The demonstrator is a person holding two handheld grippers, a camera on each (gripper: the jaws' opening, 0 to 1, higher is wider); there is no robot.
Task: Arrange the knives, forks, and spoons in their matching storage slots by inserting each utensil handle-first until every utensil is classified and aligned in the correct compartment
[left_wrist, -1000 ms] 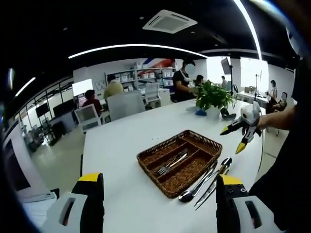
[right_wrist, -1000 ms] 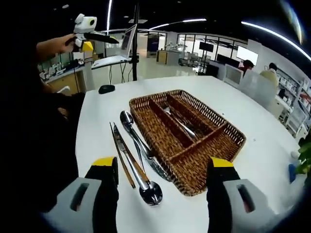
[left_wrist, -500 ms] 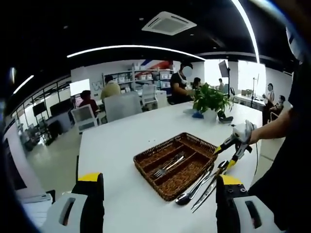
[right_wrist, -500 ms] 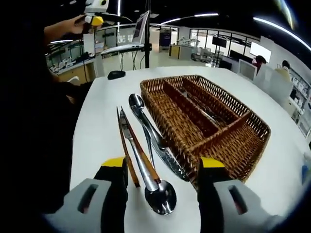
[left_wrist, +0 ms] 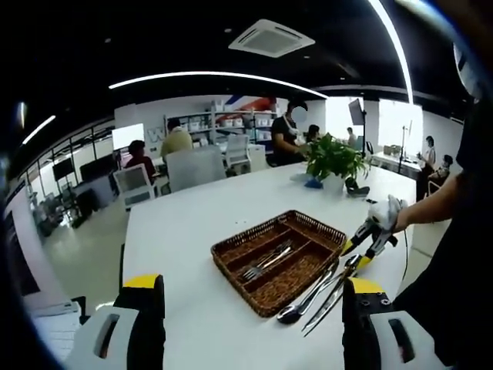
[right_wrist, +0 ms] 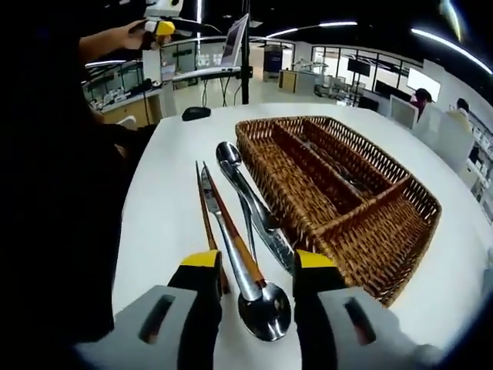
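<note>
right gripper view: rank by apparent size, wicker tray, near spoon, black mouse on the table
1. wicker tray, by far the largest.
2. near spoon, long, lying between the right tongs; closeness to the camera inflates it.
3. black mouse, small; it is also farthest away, so true size is unsure.

Open-plan office for sure: people at desks point(left_wrist: 179, 142), shelving point(left_wrist: 223, 123), ceiling AC vent point(left_wrist: 272, 38), potted plant point(left_wrist: 333, 158).

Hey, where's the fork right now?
The fork lies in the middle slot of the wicker tray in the left gripper view, left of the spoons on the table.
</note>
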